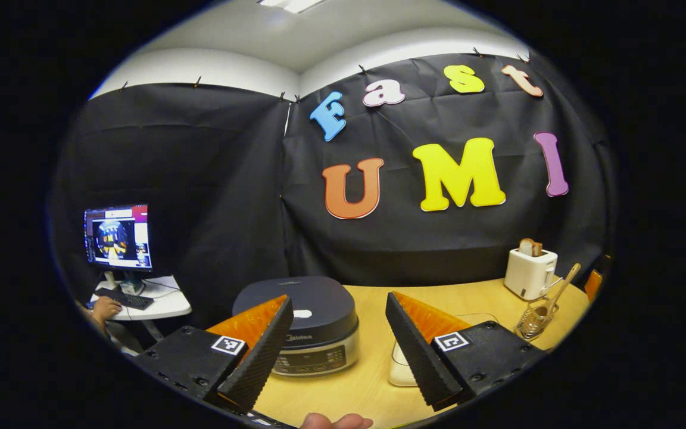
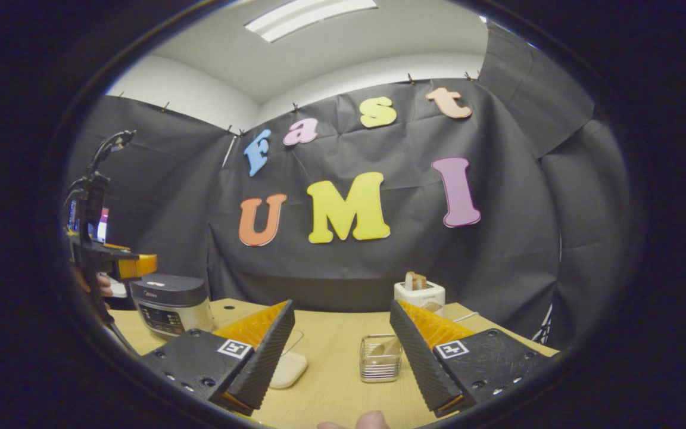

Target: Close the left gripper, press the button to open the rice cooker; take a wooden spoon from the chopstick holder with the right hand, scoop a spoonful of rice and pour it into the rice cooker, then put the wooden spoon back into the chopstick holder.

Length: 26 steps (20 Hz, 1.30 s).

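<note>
both hand-held grippers wide open, empty

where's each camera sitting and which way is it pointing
Left gripper view: rides the left gripper, low over the table, facing the closed rice cooker; its two fingers stand apart, a fingertip at the bottom edge.
Right gripper view: rides the right gripper, facing the chopstick holder; fingers apart, the left gripper off at the side.
Shared: rice cooker, chopstick holder, toaster.
</note>
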Motion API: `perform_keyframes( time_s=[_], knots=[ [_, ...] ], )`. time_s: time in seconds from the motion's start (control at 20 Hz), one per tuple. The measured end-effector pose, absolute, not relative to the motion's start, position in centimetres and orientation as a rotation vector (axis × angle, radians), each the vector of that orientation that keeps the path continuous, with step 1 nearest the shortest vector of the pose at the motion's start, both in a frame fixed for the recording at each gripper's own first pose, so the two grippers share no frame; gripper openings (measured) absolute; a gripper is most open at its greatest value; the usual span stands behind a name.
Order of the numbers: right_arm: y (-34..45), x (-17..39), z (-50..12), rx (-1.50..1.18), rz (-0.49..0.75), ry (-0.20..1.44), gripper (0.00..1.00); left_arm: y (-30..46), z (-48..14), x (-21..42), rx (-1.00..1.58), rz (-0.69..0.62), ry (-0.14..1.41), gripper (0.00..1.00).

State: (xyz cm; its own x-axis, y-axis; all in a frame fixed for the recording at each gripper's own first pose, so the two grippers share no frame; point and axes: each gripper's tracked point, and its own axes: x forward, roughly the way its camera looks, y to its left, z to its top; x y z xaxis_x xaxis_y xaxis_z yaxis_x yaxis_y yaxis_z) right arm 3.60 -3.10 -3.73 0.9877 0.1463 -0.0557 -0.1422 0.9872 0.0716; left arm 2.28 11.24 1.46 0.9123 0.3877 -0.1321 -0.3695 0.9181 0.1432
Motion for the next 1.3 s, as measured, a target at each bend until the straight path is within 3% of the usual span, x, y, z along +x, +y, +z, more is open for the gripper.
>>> perform_keyframes(
  time_s=[0.1, 0.15, 0.2, 0.3, 0.35, 0.8, 0.95, 1.15, 1.3],
  knots=[
    [-3.6, 4.2, -3.6, 0.087, 0.154, 0.060, 0.95, 12.6, 2.3, 3.3, 0.138, 0.402, 0.199, 0.99],
    [-4.0, 4.4, -3.3, 0.090, 0.157, 0.052, 0.95, 13.2, 2.6, 3.8, 0.151, 0.407, 0.218, 0.94],
    [-4.4, 4.5, -3.0, 0.091, 0.155, 0.040, 0.96, 13.7, 2.8, 4.2, 0.165, 0.408, 0.246, 0.99],
    [-5.1, 4.9, -2.6, 0.096, 0.153, 0.015, 0.96, 14.9, 2.5, 4.7, 0.172, 0.411, 0.312, 0.97],
    [-5.4, 5.1, -2.4, 0.099, 0.152, 0.009, 0.96, 15.5, 2.4, 5.1, 0.166, 0.414, 0.343, 0.92],
    [-7.7, 5.5, -2.0, 0.169, 0.140, -0.015, 0.92, 19.6, 2.4, 7.0, 0.126, 0.469, 0.584, 0.76],
    [-8.1, 5.4, -1.8, 0.179, 0.135, -0.019, 0.96, 20.4, -0.1, 6.7, 0.091, 0.488, 0.707, 0.57],
    [-8.5, 5.1, -1.3, 0.175, 0.127, -0.035, 0.96, 21.2, -2.6, 7.1, 0.034, 0.507, 0.793, 0.40],
    [-8.6, 5.2, -1.4, 0.169, 0.124, -0.039, 0.91, 20.7, -5.0, 7.4, -0.045, 0.491, 0.854, 0.24]
  ],
)
